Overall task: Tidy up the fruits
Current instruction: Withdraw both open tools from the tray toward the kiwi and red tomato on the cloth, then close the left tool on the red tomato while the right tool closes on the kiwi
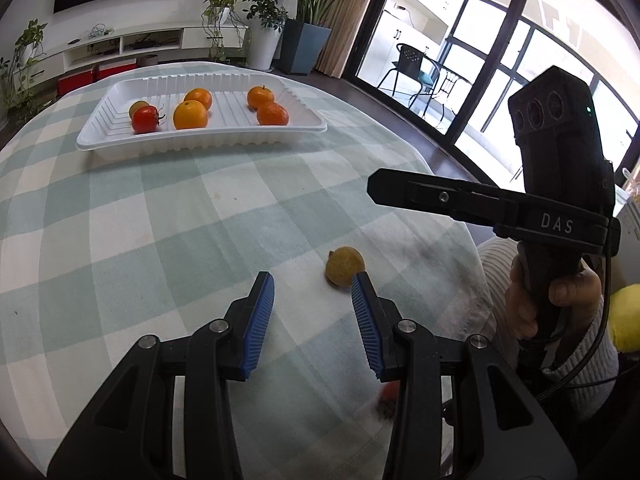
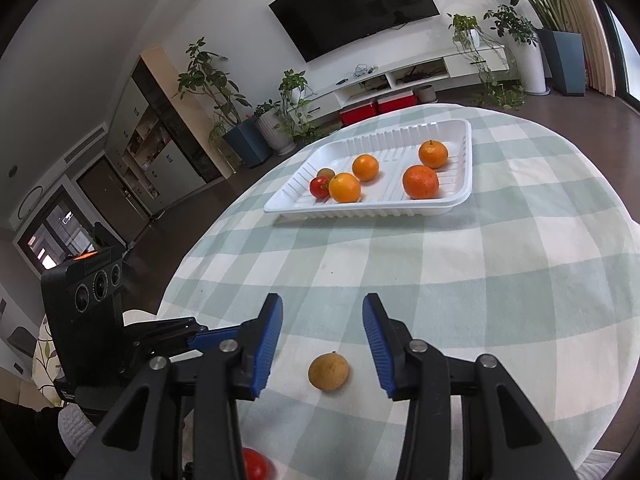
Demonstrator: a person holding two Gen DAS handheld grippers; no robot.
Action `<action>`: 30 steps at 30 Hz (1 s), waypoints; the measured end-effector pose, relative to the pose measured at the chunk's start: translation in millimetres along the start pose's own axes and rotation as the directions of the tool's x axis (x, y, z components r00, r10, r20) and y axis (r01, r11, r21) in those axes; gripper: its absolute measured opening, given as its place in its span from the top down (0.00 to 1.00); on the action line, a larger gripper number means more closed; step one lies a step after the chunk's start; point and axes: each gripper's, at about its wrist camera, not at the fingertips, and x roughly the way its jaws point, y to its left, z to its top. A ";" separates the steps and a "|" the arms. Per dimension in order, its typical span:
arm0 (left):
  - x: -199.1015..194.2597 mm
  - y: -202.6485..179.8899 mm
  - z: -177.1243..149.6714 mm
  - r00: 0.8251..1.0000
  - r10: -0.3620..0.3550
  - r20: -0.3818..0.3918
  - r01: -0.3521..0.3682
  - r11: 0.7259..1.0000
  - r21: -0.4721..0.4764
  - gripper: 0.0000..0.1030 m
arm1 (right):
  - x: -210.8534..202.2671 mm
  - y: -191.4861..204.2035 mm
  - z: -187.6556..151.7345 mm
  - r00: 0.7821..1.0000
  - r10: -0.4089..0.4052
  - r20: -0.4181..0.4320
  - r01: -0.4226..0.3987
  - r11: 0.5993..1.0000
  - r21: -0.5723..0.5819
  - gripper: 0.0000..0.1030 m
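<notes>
A small yellow-brown fruit (image 2: 329, 371) lies on the checked tablecloth between the blue pads of my right gripper (image 2: 322, 306), which stands open; neither pad touches it. In the left wrist view the same fruit (image 1: 345, 266) sits just past the right fingertip of my left gripper (image 1: 313, 280), open with nothing between its pads. The right gripper (image 1: 376, 190) shows side-on above that fruit, held by a hand (image 1: 560, 292). A red tomato (image 2: 256, 463) lies near the table's front edge, half hidden under the fingers. The white tray (image 2: 360, 210) holds several oranges, a tomato and a small greenish fruit.
The tray (image 1: 200, 146) stands at the far side of the round table. The table edge (image 2: 180, 264) drops off to the left, where the left gripper (image 2: 208, 338) hovers. A yellow object (image 1: 626, 316) sits off the table at the right. Plants and a TV unit line the far wall.
</notes>
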 end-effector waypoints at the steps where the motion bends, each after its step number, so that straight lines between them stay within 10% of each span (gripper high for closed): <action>1: -0.7 -2.4 -2.5 1.000 -0.005 -0.005 0.005 1.000 0.008 0.63 | 0.9 1.8 -1.3 1.000 -0.003 -0.008 0.003 1.000 -0.010 0.55; 30: 1.1 -52.7 -46.5 0.987 -0.102 -0.127 0.128 0.968 0.218 0.63 | 25.8 26.6 -24.9 0.984 -0.121 -0.130 0.096 0.979 -0.179 0.54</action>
